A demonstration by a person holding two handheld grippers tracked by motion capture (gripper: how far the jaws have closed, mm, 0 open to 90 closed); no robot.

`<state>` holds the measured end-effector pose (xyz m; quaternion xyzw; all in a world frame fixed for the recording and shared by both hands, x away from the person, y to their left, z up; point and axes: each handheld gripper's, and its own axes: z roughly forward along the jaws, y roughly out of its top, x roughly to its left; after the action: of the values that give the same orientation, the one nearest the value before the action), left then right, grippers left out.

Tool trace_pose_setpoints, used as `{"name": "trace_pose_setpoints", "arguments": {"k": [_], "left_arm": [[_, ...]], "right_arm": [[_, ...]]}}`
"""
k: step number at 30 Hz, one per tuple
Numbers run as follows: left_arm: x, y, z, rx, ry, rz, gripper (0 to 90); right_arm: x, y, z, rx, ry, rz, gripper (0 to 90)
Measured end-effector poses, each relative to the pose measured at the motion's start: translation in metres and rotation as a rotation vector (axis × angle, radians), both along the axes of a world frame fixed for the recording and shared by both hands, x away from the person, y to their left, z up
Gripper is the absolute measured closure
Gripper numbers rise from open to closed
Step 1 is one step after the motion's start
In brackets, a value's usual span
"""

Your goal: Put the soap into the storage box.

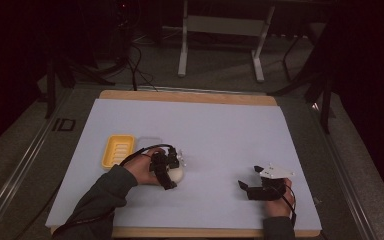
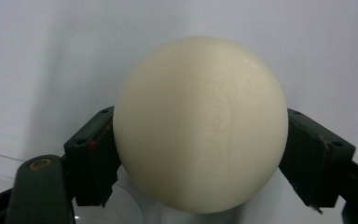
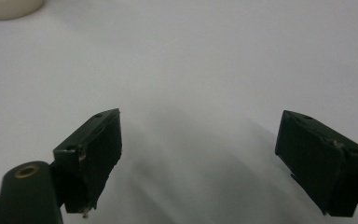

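A round cream bar of soap [image 2: 200,126] sits between the two black jaws of my left gripper [image 2: 200,161], and both pads press its sides. In the high view, that left gripper [image 1: 171,171] holds the soap [image 1: 178,174] low over the white sheet, just right of a yellow soap dish [image 1: 118,150]. I cannot tell whether the soap touches the sheet. My right gripper [image 1: 249,178] rests at the front right, and its jaws stand wide apart with nothing between them [image 3: 198,144]. The soap [image 3: 7,7] shows at that view's top left corner.
A clear lid [image 1: 150,143] lies beside the yellow dish, and a clear curved edge [image 2: 0,161] shows at the lower left of the left gripper view. The white sheet [image 1: 220,130] covers a wooden board. A metal stand [image 1: 182,45] and cables stand beyond the table.
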<state>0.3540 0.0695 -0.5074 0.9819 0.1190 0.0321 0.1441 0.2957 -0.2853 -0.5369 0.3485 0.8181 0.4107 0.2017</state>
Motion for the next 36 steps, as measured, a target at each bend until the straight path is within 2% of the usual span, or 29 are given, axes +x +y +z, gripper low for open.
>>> {"name": "trace_pose_setpoints", "arguments": {"k": [11,26,36], "left_arm": [[0.0055,-0.0029,0.0000,-0.006,0.029,0.005,23.7],[0.0079,-0.0087,0.0021,0.051,0.036,-0.020,25.2],[0.0080,-0.0074,0.0024,0.050,0.036,-0.038,25.6]], "right_arm": [[0.0000,0.0001,0.0000,-0.001,0.001,0.000,14.4],[0.0000,0.0005,-0.0001,-0.005,0.003,0.001,14.4],[0.0000,0.0003,0.0000,-0.003,0.002,0.001,14.3]]}}
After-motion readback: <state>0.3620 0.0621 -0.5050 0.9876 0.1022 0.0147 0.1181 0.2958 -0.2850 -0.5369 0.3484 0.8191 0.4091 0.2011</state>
